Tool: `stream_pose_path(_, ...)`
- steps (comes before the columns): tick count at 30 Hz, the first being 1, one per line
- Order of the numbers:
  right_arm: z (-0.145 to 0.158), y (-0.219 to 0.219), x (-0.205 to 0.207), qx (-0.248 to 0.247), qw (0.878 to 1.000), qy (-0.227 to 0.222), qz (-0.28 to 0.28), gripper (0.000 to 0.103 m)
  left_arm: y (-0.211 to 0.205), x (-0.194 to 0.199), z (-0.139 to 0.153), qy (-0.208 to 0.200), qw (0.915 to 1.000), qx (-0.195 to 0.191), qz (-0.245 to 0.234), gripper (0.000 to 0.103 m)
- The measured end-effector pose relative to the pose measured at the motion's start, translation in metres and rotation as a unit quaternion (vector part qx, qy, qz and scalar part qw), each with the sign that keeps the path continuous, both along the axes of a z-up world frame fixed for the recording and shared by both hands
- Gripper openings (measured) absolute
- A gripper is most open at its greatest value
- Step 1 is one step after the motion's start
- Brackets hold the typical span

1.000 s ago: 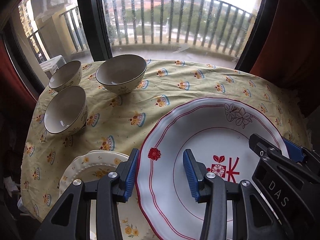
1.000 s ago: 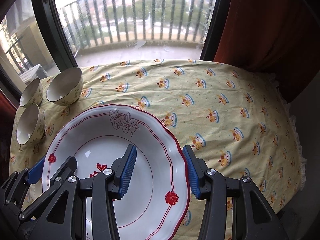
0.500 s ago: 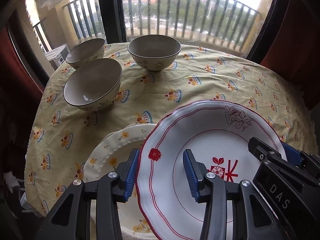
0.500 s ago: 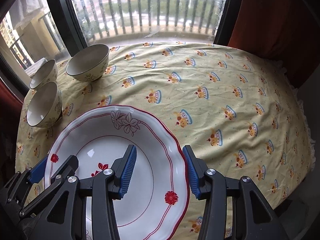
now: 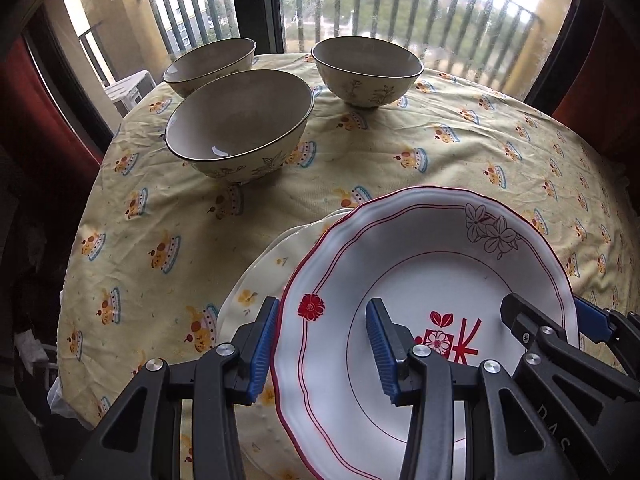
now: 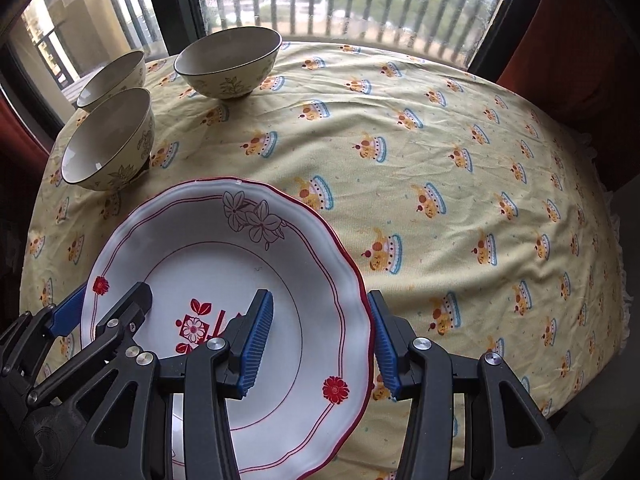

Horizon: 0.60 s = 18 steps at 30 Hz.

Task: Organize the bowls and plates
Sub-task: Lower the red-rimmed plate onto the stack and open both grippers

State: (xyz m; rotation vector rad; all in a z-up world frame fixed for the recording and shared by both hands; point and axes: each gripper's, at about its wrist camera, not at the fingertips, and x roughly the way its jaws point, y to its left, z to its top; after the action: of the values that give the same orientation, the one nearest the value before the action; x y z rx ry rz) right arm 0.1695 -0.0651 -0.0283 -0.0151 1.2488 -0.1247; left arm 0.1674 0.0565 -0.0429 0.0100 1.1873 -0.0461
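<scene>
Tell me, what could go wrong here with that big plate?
The red-rimmed plate is held only by its rim, one side in the left tool, the other in the right tool; it could slip and drop. It overhangs the cream plate, so it might land off-centre or chip it.

A yellow patterned tablecloth [image 6: 460, 168] lies before a railed balcony window [image 5: 400, 12].
</scene>
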Motion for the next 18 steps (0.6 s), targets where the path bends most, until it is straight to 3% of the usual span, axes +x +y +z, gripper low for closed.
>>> stream_pose_path(7, -0.017, 0.006, 0.0, 0.001, 1.0, 0.026, 0.005, 0.051, 0.004, -0.002, -0.009, 0.005, 0.9998, 0.018, -0.012, 0.044)
stream_pose_path(18, -0.018, 0.002, -0.008, 0.02, 1.0, 0.015, 0.0, 0.048, -0.001, -0.009, -0.012, -0.011, 0.9992, 0.037, -0.01, 0.045)
